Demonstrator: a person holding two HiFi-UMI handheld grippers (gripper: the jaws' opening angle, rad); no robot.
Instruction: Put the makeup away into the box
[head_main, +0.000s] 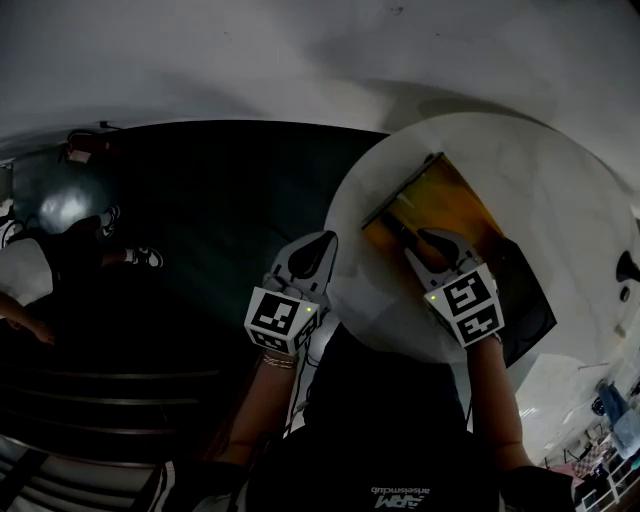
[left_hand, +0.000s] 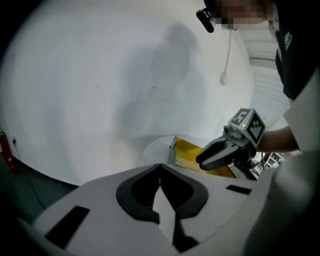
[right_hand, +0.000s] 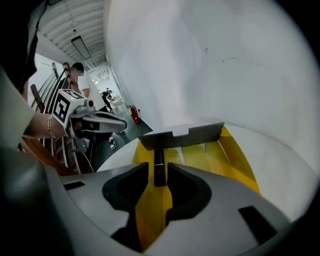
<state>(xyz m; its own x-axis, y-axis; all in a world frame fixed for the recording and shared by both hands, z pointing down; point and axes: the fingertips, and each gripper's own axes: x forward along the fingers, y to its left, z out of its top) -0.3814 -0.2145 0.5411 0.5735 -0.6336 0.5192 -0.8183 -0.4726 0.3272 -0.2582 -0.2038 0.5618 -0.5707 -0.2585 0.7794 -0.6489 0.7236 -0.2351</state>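
1. Two hand-held grippers hang at a round white worktop (head_main: 585, 230). A yellow box (right_hand: 237, 157) lies open on it, with its grey end wall (right_hand: 182, 136) toward 10 o'clock in the head view.
2. The right hand-held gripper (right_hand: 158, 174) is above the box with its jaws narrowly apart. A dark makeup tube (right_hand: 159, 157) lies on the box floor between the tips, pointing to 12 o'clock, and looks unpressed.
3. The left hand-held gripper (head_main: 318, 245) is at the worktop's 9 o'clock edge, tips together and empty.
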